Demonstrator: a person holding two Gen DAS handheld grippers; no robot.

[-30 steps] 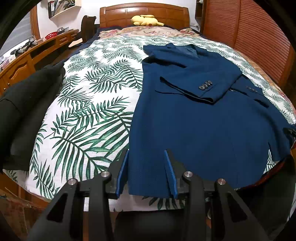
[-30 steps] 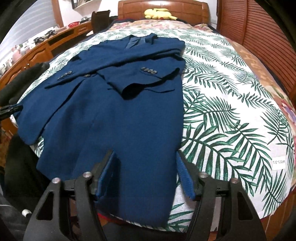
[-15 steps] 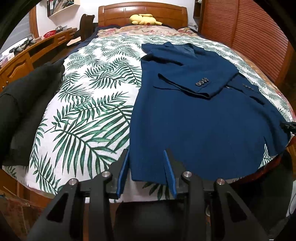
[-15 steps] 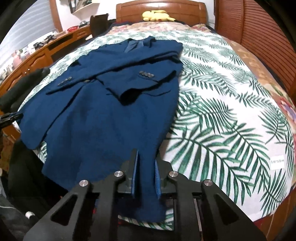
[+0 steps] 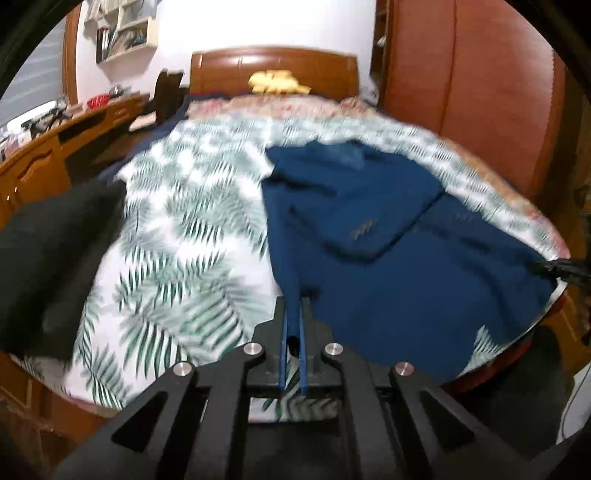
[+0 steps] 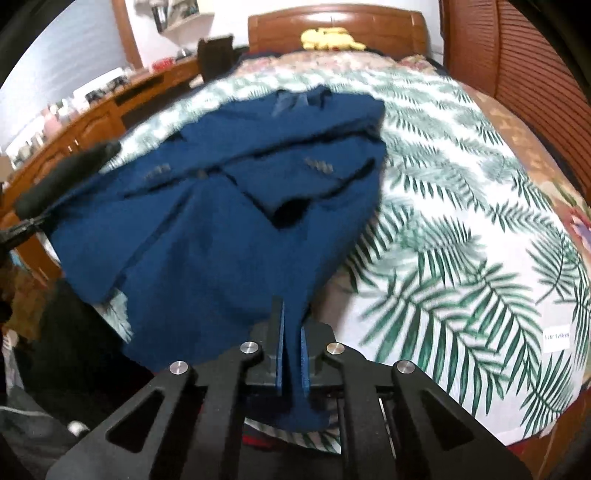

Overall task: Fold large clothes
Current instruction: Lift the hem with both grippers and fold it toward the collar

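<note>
Blue-padded black jaws are pinched tight on cloth in both wrist views: the left gripper is clamped on one bottom corner of a navy blue wool-look suit jacket, the right gripper on the other bottom corner of the same jacket, with fabric rising in a taut ridge from between each pair of pads. Beyond the tools, the jacket lies flat on a white bedspread printed with green palm fronds, its hem hanging at the near foot edge and its collar pointing toward the far glossy wooden headboard, so the garment's long axis runs straight away from both grippers. Its sleeves are already crossed over the chest, cuff buttons showing. The hem is the end nearest both hands, one corner to each; judging by that layout, the coming fold would carry the hem forward along this axis toward the collar, and the two corners would need to travel level with one another to keep the crease square. A dark garment lies on the bed's left edge, well apart from the jacket. At the far end a yellow plush toy rests against the headboard.
</note>
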